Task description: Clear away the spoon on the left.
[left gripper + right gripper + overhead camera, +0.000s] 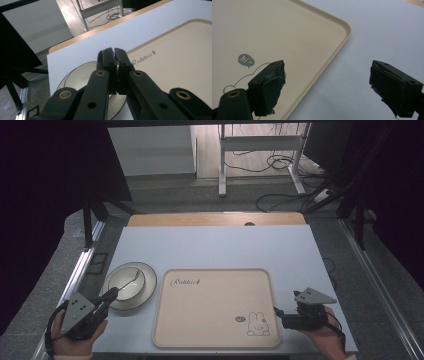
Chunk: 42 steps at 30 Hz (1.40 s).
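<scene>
Your left gripper [111, 294], jaws pressed together, sits at the plate's [148, 285] 7 o'clock rim, bowl [126, 281] and spoon [132, 278] just beyond toward 1 o'clock. Your right gripper [327, 87], jaws wide apart, straddles the tray's [215, 272] right edge at 3 o'clock.

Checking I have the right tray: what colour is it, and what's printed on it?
Beige tray, with a rabbit and "Rabbit" lettering; clearest in the high view.

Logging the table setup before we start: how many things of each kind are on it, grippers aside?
Tray: 1
Plate: 1
Bowl: 1
Spoon: 1
Total: 4
</scene>
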Each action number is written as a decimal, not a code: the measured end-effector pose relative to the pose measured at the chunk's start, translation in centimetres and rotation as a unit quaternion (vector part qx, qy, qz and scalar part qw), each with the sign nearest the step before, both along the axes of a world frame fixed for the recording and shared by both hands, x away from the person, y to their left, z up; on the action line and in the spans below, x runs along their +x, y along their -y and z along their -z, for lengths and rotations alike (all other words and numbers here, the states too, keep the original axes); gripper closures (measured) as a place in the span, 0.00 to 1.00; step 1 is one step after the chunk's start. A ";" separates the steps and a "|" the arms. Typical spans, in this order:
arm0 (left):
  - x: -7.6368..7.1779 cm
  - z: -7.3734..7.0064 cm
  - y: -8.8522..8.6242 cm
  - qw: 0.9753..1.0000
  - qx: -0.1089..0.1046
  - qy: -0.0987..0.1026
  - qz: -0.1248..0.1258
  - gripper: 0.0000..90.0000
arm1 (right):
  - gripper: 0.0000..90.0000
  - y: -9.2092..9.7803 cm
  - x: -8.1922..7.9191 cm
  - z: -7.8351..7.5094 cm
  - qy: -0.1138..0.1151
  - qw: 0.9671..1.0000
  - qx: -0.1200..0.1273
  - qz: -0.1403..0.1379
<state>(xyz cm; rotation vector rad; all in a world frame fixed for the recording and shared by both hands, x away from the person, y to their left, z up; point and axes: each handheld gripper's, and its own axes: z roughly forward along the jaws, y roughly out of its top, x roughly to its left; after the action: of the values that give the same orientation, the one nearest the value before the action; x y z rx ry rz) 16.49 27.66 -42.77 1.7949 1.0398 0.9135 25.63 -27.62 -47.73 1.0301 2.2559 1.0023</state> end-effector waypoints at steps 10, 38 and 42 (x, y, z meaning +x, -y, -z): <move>1.1 -1.2 1.3 1.000 -0.011 0.005 0.022 0.99 | 0.15 -0.1 -0.1 -0.1 0.004 1.000 0.000 0.002; 3.6 -0.4 4.8 0.997 0.007 -0.014 0.070 0.99 | 0.15 0.1 0.0 0.0 0.002 1.000 -0.001 0.005; 3.6 -0.1 5.0 0.997 0.013 -0.019 0.075 0.99 | 0.15 0.1 0.0 0.0 0.002 1.000 -0.002 0.005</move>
<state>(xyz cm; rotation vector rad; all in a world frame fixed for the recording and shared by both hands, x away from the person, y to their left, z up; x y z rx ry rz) 20.06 22.64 -42.65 1.8902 0.9072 0.8067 25.59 -27.68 -47.72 1.0352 2.2470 0.9956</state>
